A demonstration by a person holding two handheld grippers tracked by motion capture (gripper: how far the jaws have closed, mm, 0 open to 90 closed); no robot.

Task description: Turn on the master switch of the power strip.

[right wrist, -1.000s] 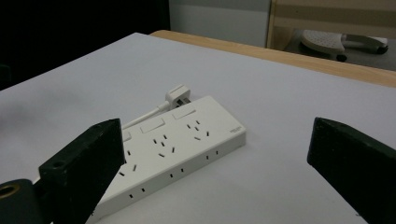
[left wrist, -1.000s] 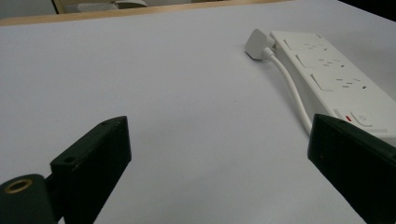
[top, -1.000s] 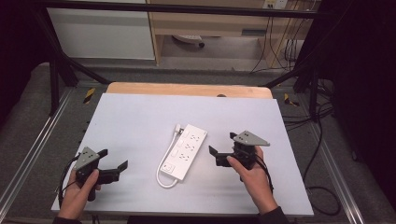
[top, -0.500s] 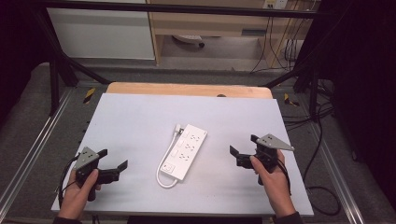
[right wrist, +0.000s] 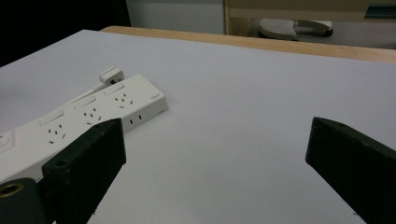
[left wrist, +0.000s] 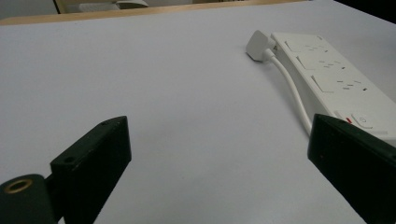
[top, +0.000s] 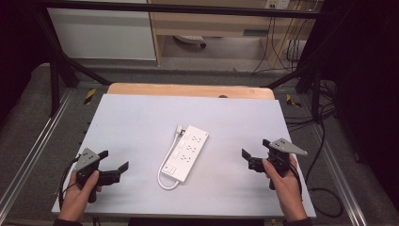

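Both grippers wait apart from the power strip (top: pixel 186 152) at mid-table, neither holding anything.

The left gripper (top: pixel 115 171) rests near the table's (top: pixel 141 113) near left corner, jaws spread wide and empty; the right gripper (top: pixel 253 161) sits near the right edge, jaws likewise released. The strip lies flat on the white surface between them, well apart from both, its cord (top: pixel 164 176) looped at the near end and its plug (top: pixel 179 129) lying just beside the far end. In the left gripper view the strip (left wrist: pixel 336 79) lies off to the right. This looks like a resting stage, with no grasp begun. A next move would call for bringing one gripper in over the strip or plug, jaws lined across its narrow side, before closing.
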